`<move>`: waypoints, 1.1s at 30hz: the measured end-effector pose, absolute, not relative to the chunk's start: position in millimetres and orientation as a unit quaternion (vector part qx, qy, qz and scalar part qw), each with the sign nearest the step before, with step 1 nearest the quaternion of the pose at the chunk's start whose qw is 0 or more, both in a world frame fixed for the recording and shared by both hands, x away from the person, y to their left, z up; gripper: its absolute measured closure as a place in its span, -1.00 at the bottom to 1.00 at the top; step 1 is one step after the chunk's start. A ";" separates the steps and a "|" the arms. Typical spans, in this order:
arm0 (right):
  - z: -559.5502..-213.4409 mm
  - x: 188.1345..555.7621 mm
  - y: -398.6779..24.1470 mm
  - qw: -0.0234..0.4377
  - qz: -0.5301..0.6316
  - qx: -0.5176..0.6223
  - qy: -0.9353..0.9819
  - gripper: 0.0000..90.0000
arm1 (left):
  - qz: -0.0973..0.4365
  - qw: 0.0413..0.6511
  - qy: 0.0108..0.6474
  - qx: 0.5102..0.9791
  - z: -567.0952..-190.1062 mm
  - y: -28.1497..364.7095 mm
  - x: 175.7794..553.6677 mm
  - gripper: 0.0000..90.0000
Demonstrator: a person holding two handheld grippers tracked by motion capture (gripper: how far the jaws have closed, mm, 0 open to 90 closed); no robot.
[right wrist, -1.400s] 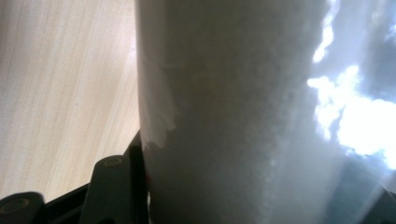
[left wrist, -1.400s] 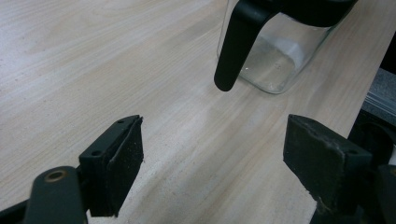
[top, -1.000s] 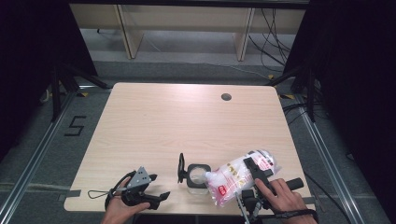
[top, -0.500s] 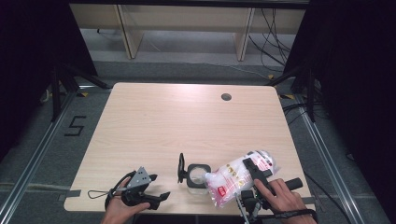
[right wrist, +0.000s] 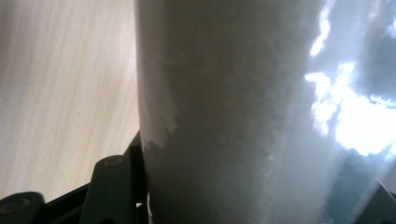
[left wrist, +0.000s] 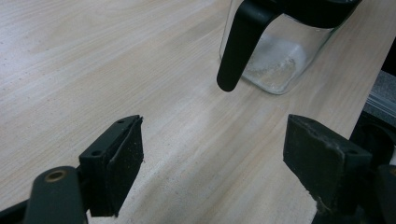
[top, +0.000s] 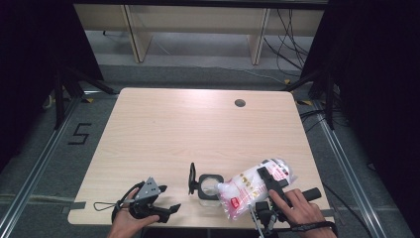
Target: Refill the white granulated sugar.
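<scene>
Clear plastic bag of white powder [top: 252, 191] clamped in right gripper [top: 271, 186] jaws, tilted toward open square glass jar [top: 208, 186] for pouring; left gripper [top: 157, 208] jaws released, waiting near-left.

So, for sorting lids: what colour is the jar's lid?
Black; the jar lid shows best in the left gripper view.

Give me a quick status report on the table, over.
Left gripper open, nothing between its pads, facing the glass jar. Right gripper shut on the bag of white powder, tilted over the jar. Nothing in the way.
</scene>
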State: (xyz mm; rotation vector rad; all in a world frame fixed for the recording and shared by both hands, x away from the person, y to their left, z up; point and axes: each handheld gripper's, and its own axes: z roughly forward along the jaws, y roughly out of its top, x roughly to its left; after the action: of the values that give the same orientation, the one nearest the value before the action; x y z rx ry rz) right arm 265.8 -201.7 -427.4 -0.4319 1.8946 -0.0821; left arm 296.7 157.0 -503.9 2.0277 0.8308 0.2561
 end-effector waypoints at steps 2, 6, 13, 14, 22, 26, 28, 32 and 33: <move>-427.8 264.4 -201.2 0.556 -0.042 -0.174 0.811 -0.03 | 0.105 0.448 0.334 0.822 -502.9 157.5 296.0 -0.56; -428.3 264.4 -202.1 0.559 -0.032 -0.174 0.810 -0.03 | 0.108 0.448 0.328 0.824 -502.6 158.2 297.0 -0.56; -427.8 264.2 -201.8 0.561 -0.033 -0.176 0.808 -0.03 | 0.105 0.448 0.335 0.822 -502.5 158.4 296.0 -0.56; -427.9 264.3 -201.9 0.560 -0.032 -0.177 0.808 -0.03 | 0.104 0.451 0.338 0.819 -503.2 157.1 295.6 -0.56; -427.3 264.8 -202.4 0.557 -0.036 -0.181 0.810 -0.03 | 0.105 0.443 0.333 0.826 -501.8 159.3 296.6 -0.56; -426.9 263.3 -202.7 0.556 -0.040 -0.164 0.814 -0.03 | 0.103 0.452 0.337 0.820 -502.1 157.2 296.0 -0.56; -426.6 263.8 -203.4 0.555 -0.039 -0.168 0.814 -0.03 | 0.106 0.452 0.336 0.819 -502.7 157.1 295.8 -0.56; -424.4 265.2 -204.1 0.551 -0.044 -0.180 0.814 -0.03 | 0.108 0.451 0.328 0.823 -501.6 158.6 296.8 -0.56; -423.5 264.4 -204.2 0.546 -0.049 -0.177 0.818 -0.03 | 0.110 0.445 0.322 0.828 -501.1 159.8 297.4 -0.56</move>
State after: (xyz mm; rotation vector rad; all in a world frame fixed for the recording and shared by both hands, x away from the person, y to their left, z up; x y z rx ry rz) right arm 264.4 -204.2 -423.5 -0.4193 1.9390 -0.1153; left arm 297.4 159.8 -501.1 2.0514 0.7989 0.2729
